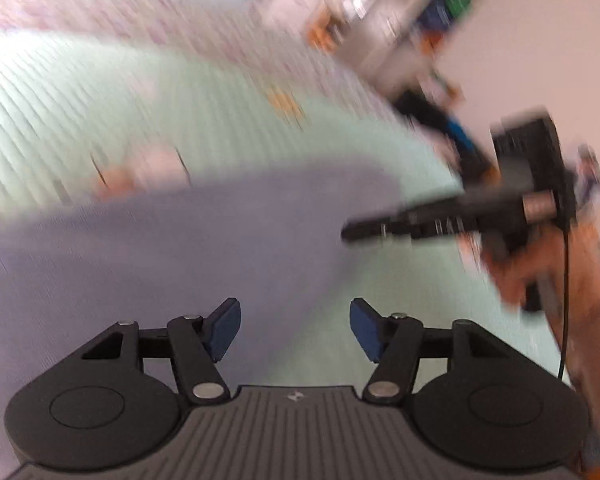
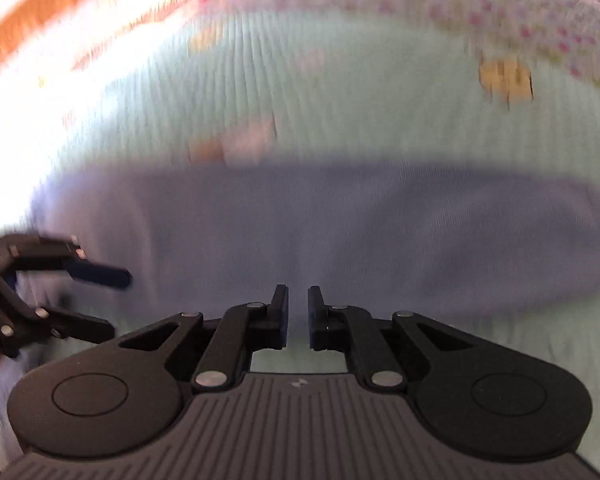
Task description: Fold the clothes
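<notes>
Both views are smeared by motion. A lavender garment [image 1: 172, 248] [image 2: 340, 232] lies spread flat on a mint-green striped bedspread [image 1: 80, 100] [image 2: 300, 80]. My left gripper [image 1: 295, 328] hovers over the garment's right edge, open, with nothing between its wide-apart blue pads. In the right wrist view it shows at the far left [image 2: 116, 304], also open. My right gripper [image 2: 298, 316] is above the garment's near edge; its fingers stand almost together with a thin empty gap. In the left wrist view the right gripper [image 1: 348, 234] reaches in from the right, held by a person's hand [image 1: 540, 268].
A floral cloth [image 1: 180, 20] [image 2: 540, 20] lies beyond the bedspread. Blurred shelves with clutter [image 1: 380, 8] stand at the back right against a pale wall. An orange and red band [image 2: 60, 12] runs along the upper left. A cable [image 1: 566, 300] hangs from the right gripper.
</notes>
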### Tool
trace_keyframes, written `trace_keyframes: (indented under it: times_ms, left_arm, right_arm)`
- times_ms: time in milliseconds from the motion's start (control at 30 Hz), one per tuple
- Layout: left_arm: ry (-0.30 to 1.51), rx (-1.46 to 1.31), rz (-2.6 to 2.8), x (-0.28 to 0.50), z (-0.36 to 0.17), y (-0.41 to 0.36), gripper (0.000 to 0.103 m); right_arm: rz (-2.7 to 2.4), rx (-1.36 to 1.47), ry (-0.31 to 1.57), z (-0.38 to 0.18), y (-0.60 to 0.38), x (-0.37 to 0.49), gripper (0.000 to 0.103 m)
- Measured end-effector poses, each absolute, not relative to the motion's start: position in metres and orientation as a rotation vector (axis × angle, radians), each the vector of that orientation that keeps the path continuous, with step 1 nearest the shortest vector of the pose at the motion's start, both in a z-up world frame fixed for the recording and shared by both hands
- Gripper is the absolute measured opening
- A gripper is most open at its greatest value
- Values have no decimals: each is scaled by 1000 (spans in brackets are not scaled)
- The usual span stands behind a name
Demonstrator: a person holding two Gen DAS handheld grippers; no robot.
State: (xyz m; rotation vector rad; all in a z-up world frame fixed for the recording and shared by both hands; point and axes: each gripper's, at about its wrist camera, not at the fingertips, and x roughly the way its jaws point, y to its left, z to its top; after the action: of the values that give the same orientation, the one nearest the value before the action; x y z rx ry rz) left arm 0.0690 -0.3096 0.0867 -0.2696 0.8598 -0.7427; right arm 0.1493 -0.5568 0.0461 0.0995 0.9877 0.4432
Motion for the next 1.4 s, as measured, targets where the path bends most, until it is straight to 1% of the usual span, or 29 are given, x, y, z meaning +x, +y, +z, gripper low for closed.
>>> trace_keyframes:
  times_ms: [67, 133, 200, 267, 333, 433, 500, 567, 633, 700, 733, 767, 800, 867, 900, 1000, 1033, 1100, 1167, 1233, 1333, 1367, 1400]
  left_arm:
    - [875, -298, -690, 83, 80, -313, 66]
    - [908, -229, -734, 72, 67, -326, 64]
    - [939, -160, -778, 61, 55, -339, 67]
    - [979, -135, -826, 53, 46, -346, 68]
    - [1006, -231, -886, 56, 51, -336, 68]
    - [901, -331, -834, 68, 69, -324, 68]
    - [867, -402, -757, 87, 71, -329, 69]
    - [902, -422, -747, 99, 57, -347, 69]
    - [983, -373, -759, 107, 35, -372, 67]
    - [975, -317, -808, 103, 35, -385, 68]
    - [976, -302, -855, 99, 38, -389, 68]
    - [995, -301, -919, 97, 41, -391, 68]
    - [1014, -299, -983, 94, 44, -393, 68]
    - [984, -309, -966, 101, 48, -395, 68]
    - [958, -317, -934, 106, 51, -395, 68]
    - [879, -338, -838, 121, 57, -397, 69]
    - [853, -345, -806, 126, 59, -397, 69]
    - [901, -347, -809, 130, 44, -408, 70]
    - [961, -335, -841, 128, 30, -418, 72]
    - [956, -293, -899, 118, 38, -416, 72]
    - [941, -367, -940, 113, 48, -391, 70]
    - [911, -387, -903, 118, 50, -380, 70]
    - [881, -408, -855, 119, 55, -364, 70]
  right_arm:
    - [471, 99, 1012, 35, -549, 150, 12]
    - [499, 98, 1035, 25, -541, 150, 12]
    - [528, 97, 1059, 14, -534, 150, 12]
    - [554, 96, 1082, 4, -528, 149, 7]
    - [543, 127, 1088, 10, -553, 133, 6]
    - [470, 166, 978, 34, -580, 139, 7]
    - [375, 184, 947, 33, -588, 169, 10]
    - [285, 202, 920, 31, -596, 197, 11]
    - [267, 223, 955, 11, -601, 204, 11]
    - [272, 195, 978, -6, -608, 185, 6]
    - [286, 202, 971, -10, -616, 170, 5]
    - [277, 188, 978, -7, -625, 156, 0]
    - [267, 173, 986, -4, -634, 142, 0]
    - [230, 168, 980, 3, -648, 132, 0]
    - [208, 183, 942, 11, -654, 135, 0]
    - [129, 270, 834, 26, -670, 164, 4]
    - [118, 279, 829, 23, -672, 176, 5]
    - [64, 281, 853, 9, -680, 188, 5]
    - [-8, 278, 895, -9, -692, 190, 0]
    - [2, 367, 848, -15, -715, 168, 0]
    - [-107, 420, 791, -8, -730, 137, 0]
    - [-98, 435, 763, -3, -725, 129, 4]
    - [-46, 447, 747, 0, -712, 127, 4]
